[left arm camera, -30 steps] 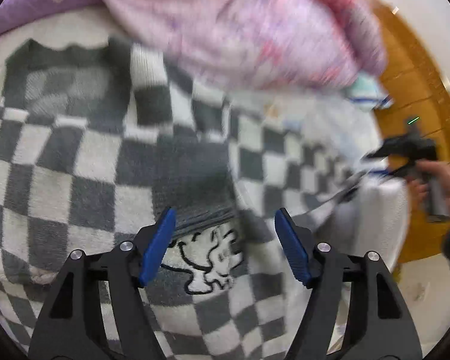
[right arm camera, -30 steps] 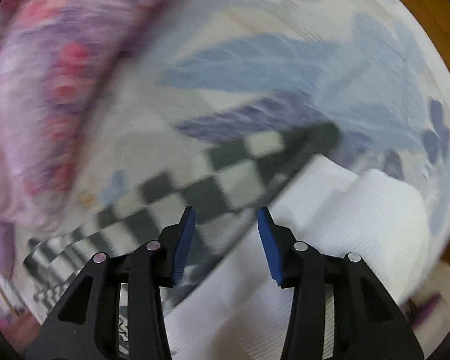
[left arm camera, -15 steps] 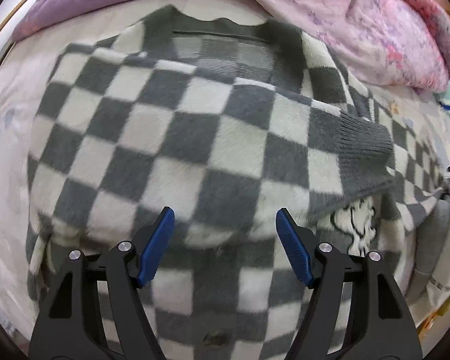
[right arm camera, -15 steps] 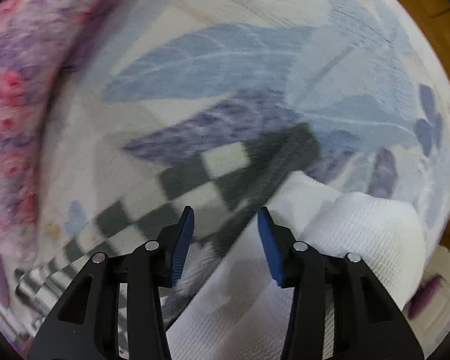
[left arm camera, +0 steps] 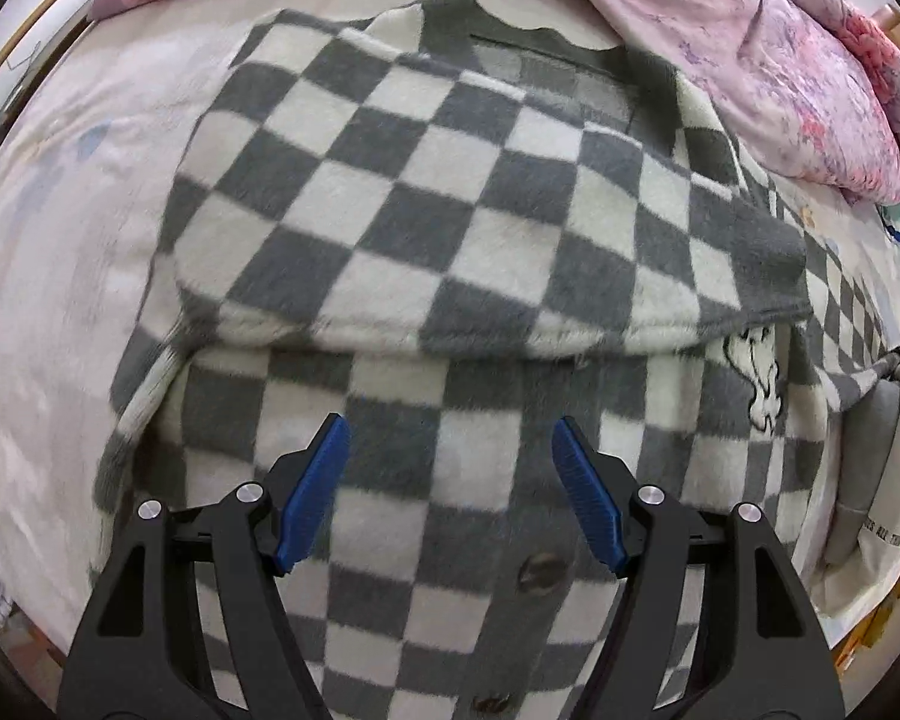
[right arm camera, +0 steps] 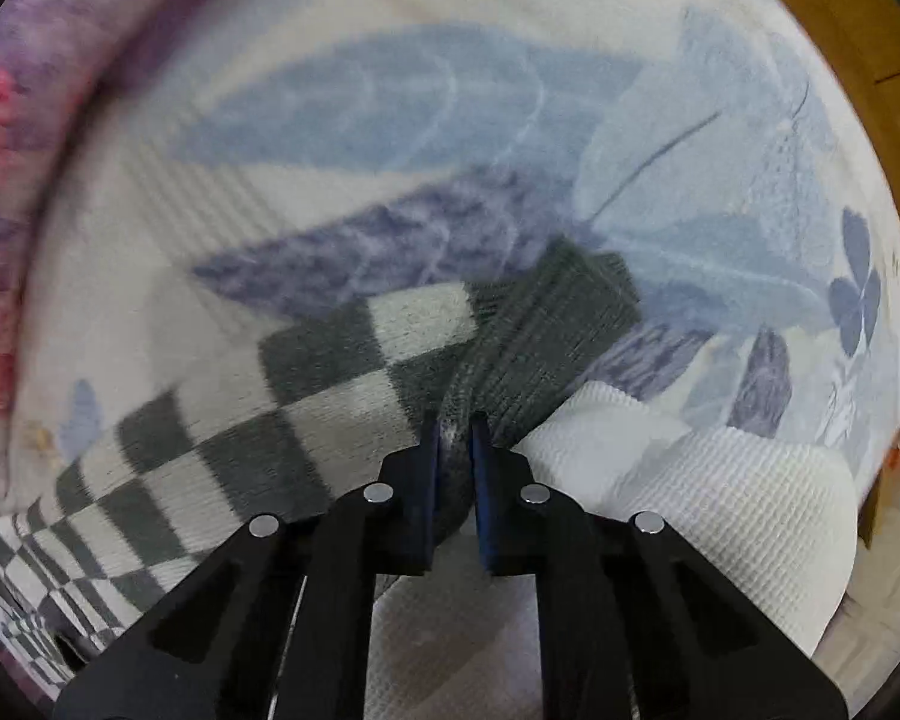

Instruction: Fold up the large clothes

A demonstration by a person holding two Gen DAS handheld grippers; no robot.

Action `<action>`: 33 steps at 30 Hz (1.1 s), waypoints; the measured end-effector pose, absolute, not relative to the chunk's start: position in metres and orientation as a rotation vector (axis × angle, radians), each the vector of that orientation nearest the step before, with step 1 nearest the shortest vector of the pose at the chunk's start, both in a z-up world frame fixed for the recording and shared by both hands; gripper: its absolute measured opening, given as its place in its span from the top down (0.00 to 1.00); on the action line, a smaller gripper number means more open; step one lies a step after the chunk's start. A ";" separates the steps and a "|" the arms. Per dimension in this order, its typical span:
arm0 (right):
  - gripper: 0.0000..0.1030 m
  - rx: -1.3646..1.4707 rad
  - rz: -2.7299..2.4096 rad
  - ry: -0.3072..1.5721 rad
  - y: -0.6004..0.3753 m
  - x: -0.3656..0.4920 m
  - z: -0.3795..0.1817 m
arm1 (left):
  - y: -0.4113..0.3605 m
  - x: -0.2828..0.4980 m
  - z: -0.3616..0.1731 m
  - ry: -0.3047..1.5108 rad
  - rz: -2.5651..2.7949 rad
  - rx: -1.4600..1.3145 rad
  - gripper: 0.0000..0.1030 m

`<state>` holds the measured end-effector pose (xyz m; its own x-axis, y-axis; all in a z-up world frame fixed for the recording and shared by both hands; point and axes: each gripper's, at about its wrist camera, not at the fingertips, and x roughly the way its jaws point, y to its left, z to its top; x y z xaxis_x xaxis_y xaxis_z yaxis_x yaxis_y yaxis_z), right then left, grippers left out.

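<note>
The cardigan [left arm camera: 426, 228] lies flat on the bed [left arm camera: 60, 252], collar toward the pillow end, one sleeve already folded across its chest. Its other sleeve [right arm camera: 306, 396] runs out sideways from the body, long axis slanting up toward the ribbed grey cuff [right arm camera: 546, 336]. The right gripper [right arm camera: 453, 438] sits right at that cuff; its jaws are closing, with a pinch of cuff fabric between the pads and seemingly already nipped. So the right hand is the nearer one for the next fold, which I judge to be carrying this sleeve back over the body.

The left gripper [left arm camera: 450, 480] hangs over the cardigan's button front, jaws spread wide with nothing between them, a button [left arm camera: 537, 570] just below.

The cardigan is a fuzzy, thick knit in grey and cream checks, with a cartoon patch [left arm camera: 756, 384] near the folded sleeve's cuff. Beside the free cuff lies a white waffle-textured cloth [right arm camera: 720, 498], touching it; it may snag.
</note>
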<state>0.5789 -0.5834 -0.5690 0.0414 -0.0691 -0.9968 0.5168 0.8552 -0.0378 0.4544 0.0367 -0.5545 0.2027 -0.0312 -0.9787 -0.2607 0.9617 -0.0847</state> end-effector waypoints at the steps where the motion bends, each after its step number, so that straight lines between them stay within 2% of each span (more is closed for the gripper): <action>1: 0.91 0.382 -0.447 1.410 -0.580 0.573 -0.553 | 0.038 0.450 -0.551 1.359 0.158 -0.254 0.31; 3: 0.91 0.373 -0.394 1.304 -0.570 0.562 -0.522 | 0.041 0.447 -0.543 1.354 0.165 -0.254 0.31; 6: 0.92 0.213 -0.285 1.162 -0.535 0.544 -0.469 | 0.047 0.447 -0.529 1.354 0.176 -0.262 0.31; 10: 0.92 0.190 -0.131 0.999 -0.488 0.532 -0.415 | 0.053 0.456 -0.510 1.336 0.165 -0.250 0.31; 17: 0.91 0.050 0.238 0.831 -0.289 0.504 -0.357 | 0.089 0.475 -0.482 1.270 0.161 -0.363 0.28; 22: 0.92 -0.050 0.467 0.852 -0.136 0.469 -0.373 | 0.131 0.471 -0.466 1.204 0.183 -0.452 0.27; 28: 0.91 -0.187 0.552 1.045 0.001 0.439 -0.453 | 0.186 0.449 -0.479 1.210 0.256 -0.467 0.26; 33: 0.76 -0.177 0.505 1.249 0.024 0.420 -0.494 | 0.218 0.431 -0.501 1.258 0.337 -0.468 0.26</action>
